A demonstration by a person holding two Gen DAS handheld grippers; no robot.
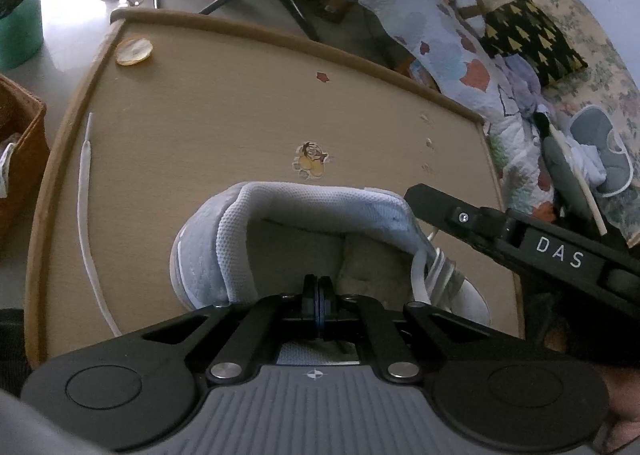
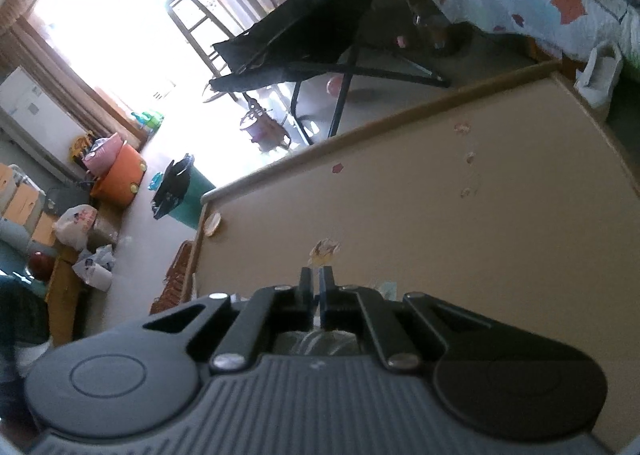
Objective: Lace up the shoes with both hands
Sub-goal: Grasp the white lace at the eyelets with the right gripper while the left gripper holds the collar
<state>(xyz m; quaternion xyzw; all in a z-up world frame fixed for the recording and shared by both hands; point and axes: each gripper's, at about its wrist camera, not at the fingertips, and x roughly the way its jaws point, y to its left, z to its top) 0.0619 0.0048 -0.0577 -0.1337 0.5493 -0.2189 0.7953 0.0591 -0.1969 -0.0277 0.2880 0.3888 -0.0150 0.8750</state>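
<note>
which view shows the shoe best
The left wrist view. The white shoe fills its middle on the wooden table, with heel collar, open inside and laces showing, and the left claw shut at its near rim. The right wrist view shows no shoe, only table beyond the right claw.

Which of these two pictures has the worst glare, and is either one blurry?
Right wrist view: the window is blown out white and washes out the floor below it; the table looks soft. Left wrist view: glare only at the top left corner; shoe fairly sharp, edges bent by the fisheye.
</note>
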